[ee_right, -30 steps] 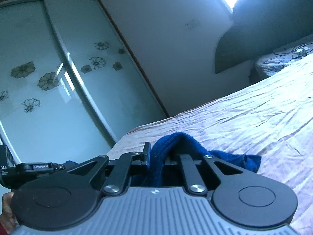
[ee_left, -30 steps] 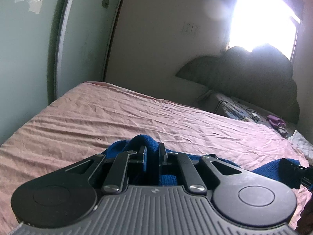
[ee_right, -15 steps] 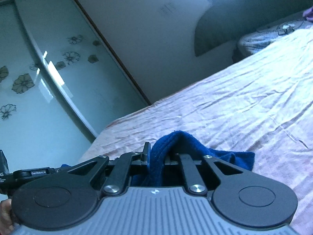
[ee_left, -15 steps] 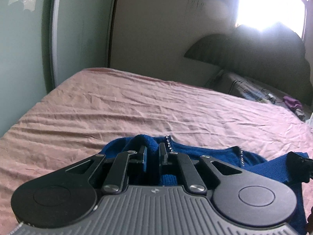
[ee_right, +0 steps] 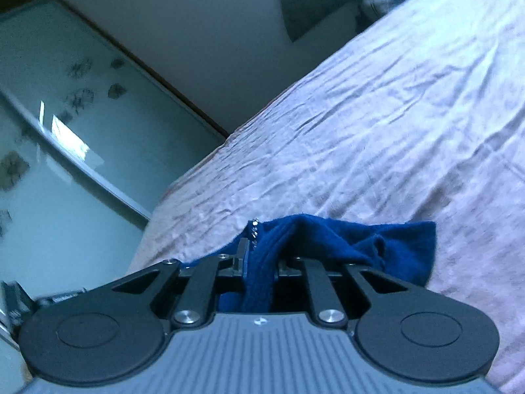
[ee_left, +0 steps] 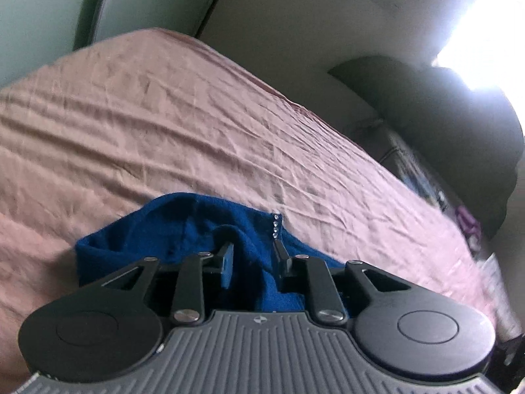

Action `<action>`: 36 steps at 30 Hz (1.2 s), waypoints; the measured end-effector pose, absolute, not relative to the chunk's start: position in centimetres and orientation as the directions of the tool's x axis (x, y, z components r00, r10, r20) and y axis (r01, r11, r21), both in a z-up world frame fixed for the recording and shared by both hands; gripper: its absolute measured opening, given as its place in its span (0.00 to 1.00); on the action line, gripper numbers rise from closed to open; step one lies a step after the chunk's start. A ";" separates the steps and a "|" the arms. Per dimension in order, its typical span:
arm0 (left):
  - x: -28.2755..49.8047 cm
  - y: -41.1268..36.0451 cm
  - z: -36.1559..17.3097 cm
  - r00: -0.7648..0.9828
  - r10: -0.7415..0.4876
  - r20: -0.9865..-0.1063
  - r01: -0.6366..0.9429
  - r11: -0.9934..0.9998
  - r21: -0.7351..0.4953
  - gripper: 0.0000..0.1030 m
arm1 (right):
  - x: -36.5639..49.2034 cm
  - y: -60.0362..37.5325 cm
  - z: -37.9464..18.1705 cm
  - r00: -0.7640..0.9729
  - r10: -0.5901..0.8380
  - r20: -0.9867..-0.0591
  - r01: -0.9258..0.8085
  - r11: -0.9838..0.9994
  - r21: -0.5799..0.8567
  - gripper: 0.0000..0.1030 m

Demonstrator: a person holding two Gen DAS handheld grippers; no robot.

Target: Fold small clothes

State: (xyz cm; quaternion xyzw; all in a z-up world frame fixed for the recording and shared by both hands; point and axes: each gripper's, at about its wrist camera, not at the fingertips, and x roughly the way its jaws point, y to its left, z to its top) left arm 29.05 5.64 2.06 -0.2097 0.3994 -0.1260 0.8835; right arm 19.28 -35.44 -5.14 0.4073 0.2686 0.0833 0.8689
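Observation:
A small dark blue knit garment [ee_left: 183, 226] with a row of small rhinestones lies on the pink bed sheet [ee_left: 164, 124]. My left gripper [ee_left: 252, 259] has its fingers spread apart, with the blue cloth lying loosely between them. In the right wrist view the same blue garment [ee_right: 377, 243] bunches over my right gripper [ee_right: 262, 259], whose fingers are shut on a thick fold of it. The garment's lower part is hidden behind both gripper bodies.
The wrinkled pink sheet [ee_right: 377, 131] stretches far ahead. A dark headboard [ee_left: 459, 124] and a patterned pillow stand at the bed's far right. A glass wardrobe door with flower prints [ee_right: 65, 131] stands left of the bed. Bright window glare at top right.
My left gripper's fingers have opened off the blue cloth. Both grippers have dropped lower and tilted, and the garment now rests on the sheet. The right gripper keeps its hold.

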 end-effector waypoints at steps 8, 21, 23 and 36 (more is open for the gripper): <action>30.9 10.1 0.0 0.644 -0.460 -0.611 -0.186 0.681 -0.708 0.50 | 19.8 -38.1 -7.2 0.878 0.418 -0.235 0.088 0.342 0.936 0.51; 26.6 10.2 4.4 0.719 -0.340 -0.606 0.019 0.881 -0.472 0.62 | 20.3 -35.3 -3.2 0.831 0.505 -0.234 -0.053 0.490 0.870 0.86; 25.2 9.4 4.8 0.724 -0.319 -0.611 0.074 0.917 -0.391 0.62 | 21.0 -32.8 -2.5 0.771 0.580 -0.264 -0.108 0.528 0.842 0.86; 20.2 3.4 2.6 0.717 -0.258 -0.647 0.345 0.939 0.009 0.67 | 29.8 -21.4 -4.2 0.527 0.813 -0.249 -0.070 0.334 0.940 0.91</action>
